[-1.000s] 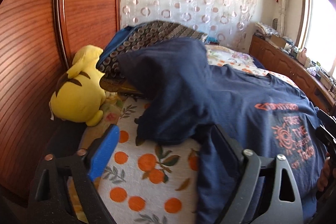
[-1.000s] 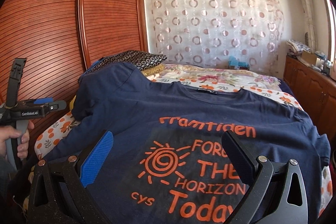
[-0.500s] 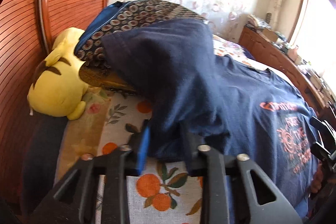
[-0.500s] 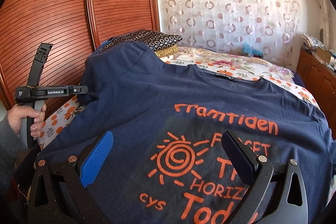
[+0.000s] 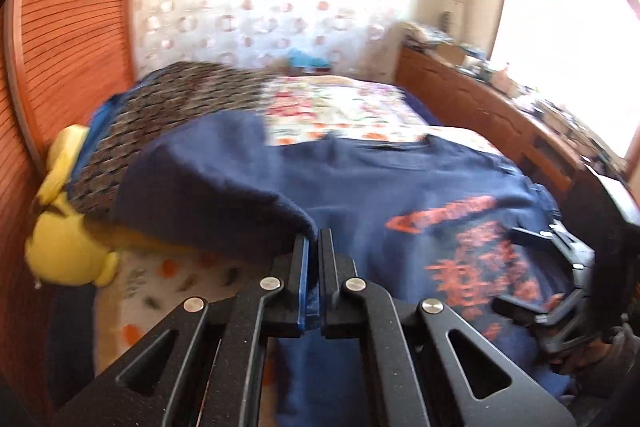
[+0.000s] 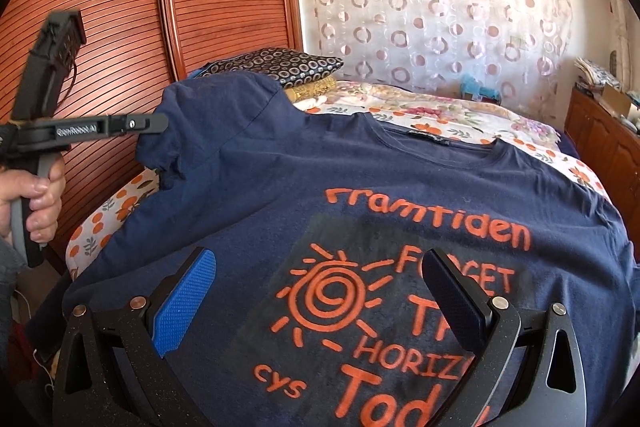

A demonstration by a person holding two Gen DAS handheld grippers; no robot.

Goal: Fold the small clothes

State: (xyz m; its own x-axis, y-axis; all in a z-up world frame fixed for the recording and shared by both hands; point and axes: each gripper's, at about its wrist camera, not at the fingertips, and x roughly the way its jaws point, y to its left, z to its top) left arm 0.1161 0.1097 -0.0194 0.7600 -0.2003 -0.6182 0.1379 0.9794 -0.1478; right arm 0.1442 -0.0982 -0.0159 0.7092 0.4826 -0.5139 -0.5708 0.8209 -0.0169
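A navy T-shirt (image 6: 360, 179) with orange print lies face up on the bed; it also shows in the left wrist view (image 5: 400, 187). My left gripper (image 5: 314, 239) is shut on the hem of the shirt's left sleeve (image 5: 224, 187) and holds it lifted off the bed. In the right wrist view the left gripper (image 6: 158, 125) pinches that raised sleeve (image 6: 208, 123) at the left. My right gripper (image 6: 316, 287) is open and empty, hovering over the printed chest. It appears at the right edge of the left wrist view (image 5: 560, 283).
The bed has an orange-print sheet (image 5: 160, 287). A yellow plush toy (image 5: 64, 247) and a patterned pillow (image 5: 172, 107) lie at the left by the wooden wardrobe (image 6: 120, 7). A wooden cabinet (image 5: 480, 115) runs along the right.
My left gripper moved in, closed on the sleeve hem and lifted it up and toward the shirt's middle. My right gripper stayed open over the print.
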